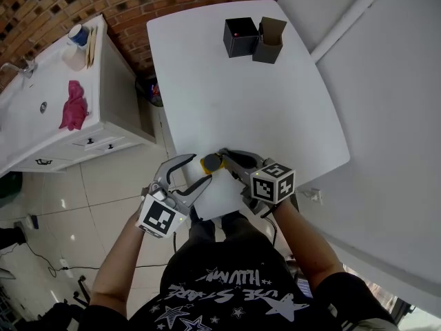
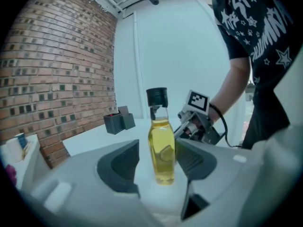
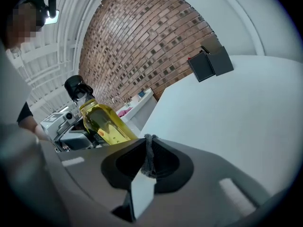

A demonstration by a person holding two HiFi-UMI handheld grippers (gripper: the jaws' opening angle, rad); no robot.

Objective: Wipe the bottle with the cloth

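Note:
A small bottle (image 1: 211,163) of yellow liquid with a black cap stands upright on the white table (image 1: 227,95), close to its near edge. My left gripper (image 1: 200,169) is open around it. In the left gripper view the bottle (image 2: 161,150) sits between the two pads, nearer the right one, with a gap on the left. My right gripper (image 1: 227,158) is just right of the bottle, its jaws shut on a thin fold of grey cloth (image 3: 148,156). In the right gripper view the bottle (image 3: 102,122) shows up and to the left of the jaws.
Two dark open boxes (image 1: 251,38) stand at the table's far end. A white counter (image 1: 41,116) with a sink, a pink rag (image 1: 74,105) and a cup lies to the left across a tiled floor gap. A brick wall runs behind.

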